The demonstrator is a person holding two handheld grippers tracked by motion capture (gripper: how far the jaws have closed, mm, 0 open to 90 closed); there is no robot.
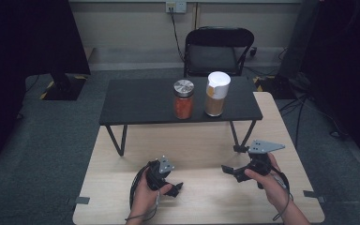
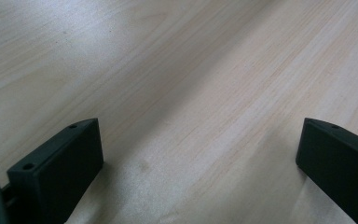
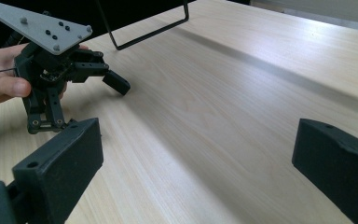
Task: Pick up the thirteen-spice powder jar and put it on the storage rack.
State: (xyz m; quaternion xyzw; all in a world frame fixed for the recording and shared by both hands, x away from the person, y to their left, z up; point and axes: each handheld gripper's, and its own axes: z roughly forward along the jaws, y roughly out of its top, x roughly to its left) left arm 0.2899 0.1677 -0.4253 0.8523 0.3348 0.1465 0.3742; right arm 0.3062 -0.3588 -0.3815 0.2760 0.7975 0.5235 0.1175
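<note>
My left gripper [image 1: 176, 188] rests low over the light wood table [image 1: 201, 140] near its front, held by a hand and pointing right. Its jaws stand wide apart over bare wood [image 2: 200, 154]. My right gripper [image 1: 231, 172] is a short way to the right, facing left toward it, jaws also open [image 3: 196, 154] with nothing between them. The right gripper view shows the left gripper [image 3: 84, 105] and its grey plate. On a low black shelf [image 1: 140, 101] behind stand a glass jar [image 1: 183, 99] of red-orange contents with a silver lid and a taller white-capped container [image 1: 215, 93].
The shelf stands on thin black wire legs [image 1: 117, 140] on the table's far half. A black folding chair [image 1: 218, 49] is behind the table. Black stands and cables sit on the grey floor at left [image 1: 63, 86] and right [image 1: 300, 84].
</note>
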